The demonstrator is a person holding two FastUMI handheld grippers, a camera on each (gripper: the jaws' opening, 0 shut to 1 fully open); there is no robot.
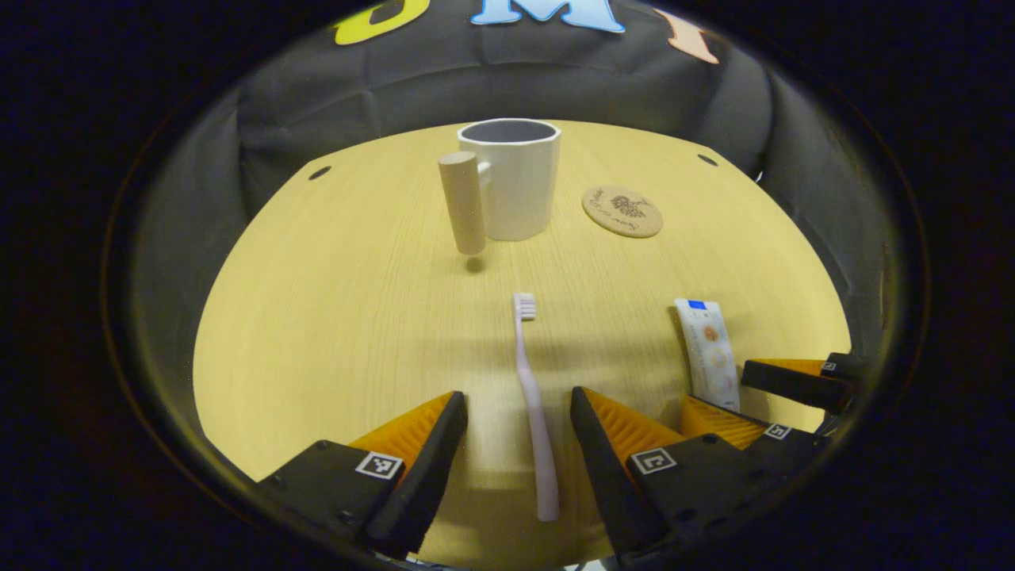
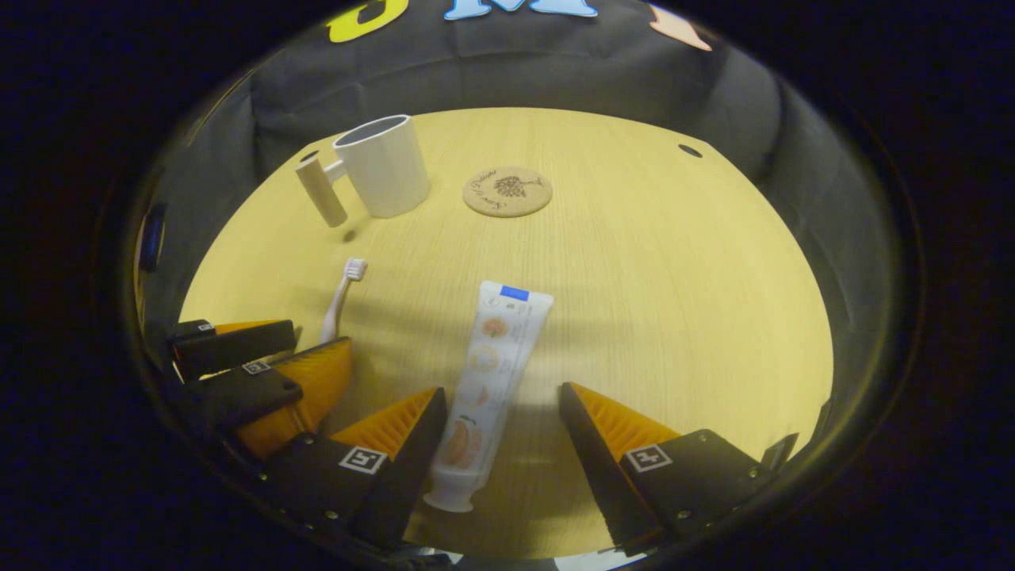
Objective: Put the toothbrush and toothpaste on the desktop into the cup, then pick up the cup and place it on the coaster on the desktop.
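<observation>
In the left gripper view, the left tool (image 1: 519,444) sits low over the yellow wooden tabletop (image 1: 333,317) with its jaws spread wide, released and grasping nothing. The pink toothbrush (image 1: 533,404) lies flat on the tabletop in the gap between the two fingers, touching neither, its bristled head pointing toward 12 o'clock. Farther off, near 12 o'clock, the white cup (image 1: 517,178) stands upright with its wooden peg-like handle (image 1: 463,202) turned toward 9 o'clock. The round cork coaster (image 1: 622,211) lies flat just beside the cup, toward 1 o'clock, apart from it. At 3 o'clock the toothpaste (image 1: 710,353) lies flat, and the right tool (image 1: 745,396) straddles its near end at the view's edge.

In the right gripper view, the left tool (image 2: 262,357) shows at 8 o'clock, the toothbrush (image 2: 339,297) running out from between its fingers with the head toward 12 o'clock. The cup (image 2: 384,165) stands at 11 o'clock, handle (image 2: 321,193) toward 9 o'clock, and the coaster (image 2: 507,191) lies just past it near 12 o'clock. The right tool (image 2: 503,444) is likewise released, jaws wide apart, holding nothing. The toothpaste (image 2: 492,373) lies flat between its fingers, cap toward 6 o'clock, its lower body very near the left-hand finger; contact there cannot be told.
</observation>
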